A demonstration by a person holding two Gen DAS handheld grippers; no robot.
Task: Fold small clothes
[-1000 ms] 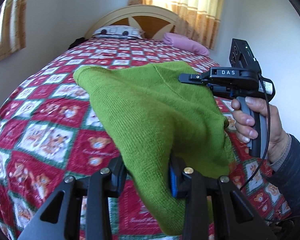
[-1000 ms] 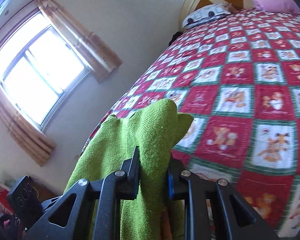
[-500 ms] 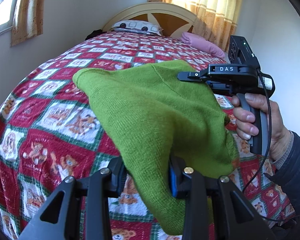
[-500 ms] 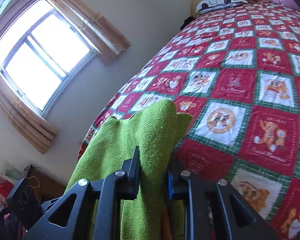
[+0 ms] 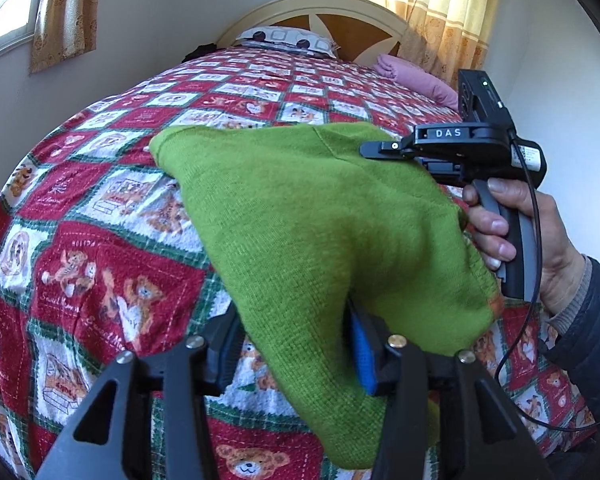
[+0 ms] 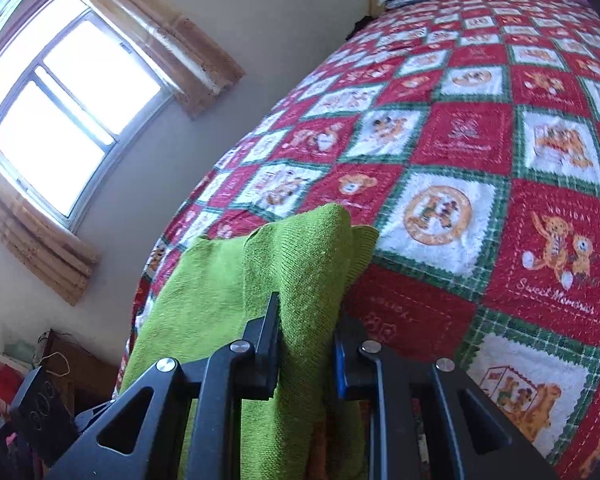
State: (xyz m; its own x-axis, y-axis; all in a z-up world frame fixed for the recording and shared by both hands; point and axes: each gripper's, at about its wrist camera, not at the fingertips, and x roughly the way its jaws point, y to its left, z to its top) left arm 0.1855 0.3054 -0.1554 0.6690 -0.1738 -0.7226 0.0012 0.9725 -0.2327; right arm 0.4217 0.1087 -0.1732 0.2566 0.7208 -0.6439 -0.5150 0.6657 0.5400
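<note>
The bed (image 5: 100,208), under its red patchwork cover, fills the scene, and the green sweater (image 5: 320,216) hangs just above its near part, stretched between the two grippers with its long axis running from near left to far right. One free corner reaches out to the far left over the cover; whether it touches the cover cannot be told. The left gripper (image 5: 292,344) sits at the near lower edge of the sweater, pitched down toward the bed; its jaws are opening, with the knit still lying between them and slack on the left side. The right gripper (image 6: 308,344), held by a hand (image 5: 540,248) to the right and slightly farther off, is clamped on a bunched fold of the sweater and also tilts down. The cover lies directly below both, so laying the sweater down looks like the coming move.
</note>
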